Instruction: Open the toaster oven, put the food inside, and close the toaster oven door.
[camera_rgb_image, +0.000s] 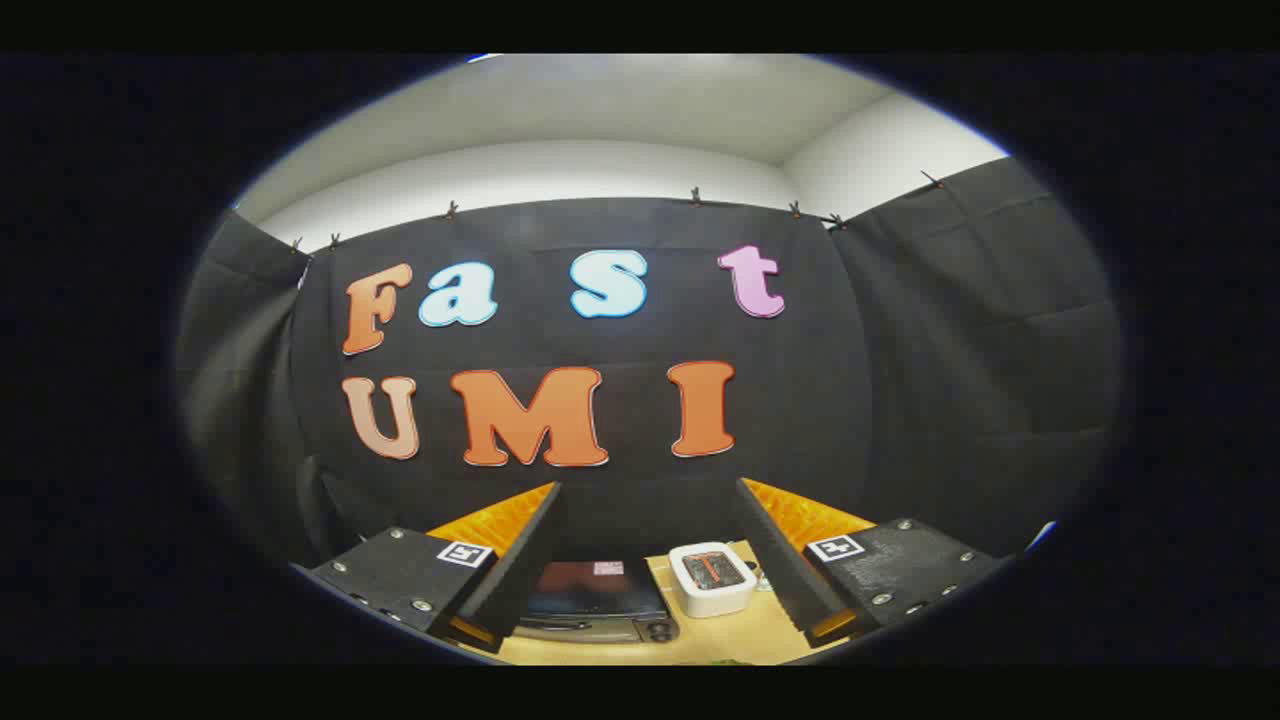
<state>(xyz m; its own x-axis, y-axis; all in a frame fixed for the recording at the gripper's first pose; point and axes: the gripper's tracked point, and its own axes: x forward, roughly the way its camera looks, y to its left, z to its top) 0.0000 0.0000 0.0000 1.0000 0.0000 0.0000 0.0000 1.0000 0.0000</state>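
Here the gripper (648, 555) hangs above a wooden table (700, 640), its fingers spread wide with nothing between them (both angle inward toward the lower middle of the frame). Below and between them sits the dark toaster oven (592, 600), door closed. Just right of it, near the right finger, stands a small white container (713, 578).

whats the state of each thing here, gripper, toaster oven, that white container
gripper: open, fingers spread wide, holding nothing, raised above the table
toaster oven: seen from above between the fingers, standing on the table; door state cannot be told from this angle
white container: upright on the table beside the toaster oven, untouched, something dark inside
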